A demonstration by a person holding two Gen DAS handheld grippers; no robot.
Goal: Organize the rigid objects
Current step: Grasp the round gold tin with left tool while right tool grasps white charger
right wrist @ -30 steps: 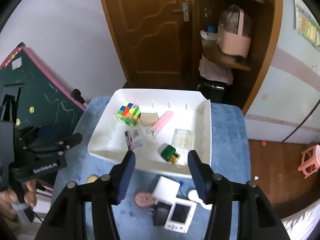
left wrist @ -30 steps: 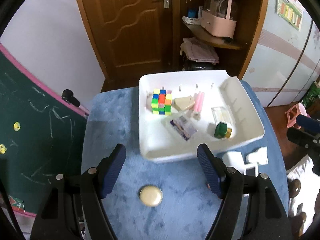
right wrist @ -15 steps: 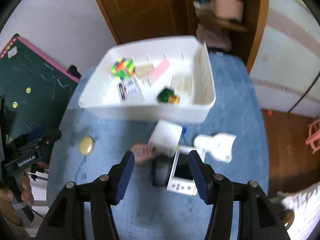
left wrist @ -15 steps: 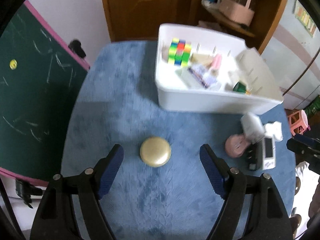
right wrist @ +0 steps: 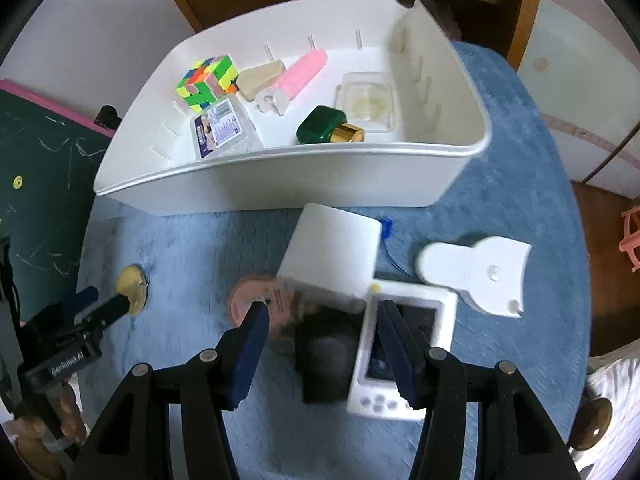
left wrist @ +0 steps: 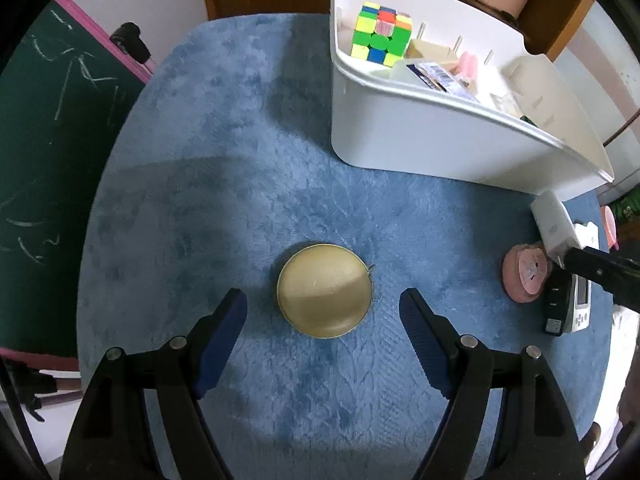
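Observation:
A round gold tin [left wrist: 325,290] lies on the blue mat. My left gripper [left wrist: 322,300] hangs low over it, open, a fingertip on each side of the tin and neither touching it. My right gripper [right wrist: 322,308] is open just above a pile of a black adapter [right wrist: 324,356], a white box [right wrist: 332,256], a pink round case [right wrist: 252,300] and a white handheld game [right wrist: 400,360]; nothing is gripped. The white tray [right wrist: 280,188] holds a colour cube [right wrist: 208,80], a green bottle [right wrist: 322,128], a pink piece [right wrist: 300,76] and small boxes.
A white cat-shaped piece [right wrist: 476,276] lies right of the pile. The tray [left wrist: 420,128] takes up the far side of the round table. A green chalkboard [left wrist: 52,120] stands at the left edge. A person's hand [right wrist: 44,436] holds the left gripper.
Both grippers have come down close to the mat. The gold tin now sits between the left fingertips, whose jaws stand a little wider. The right gripper now hangs over the pile.

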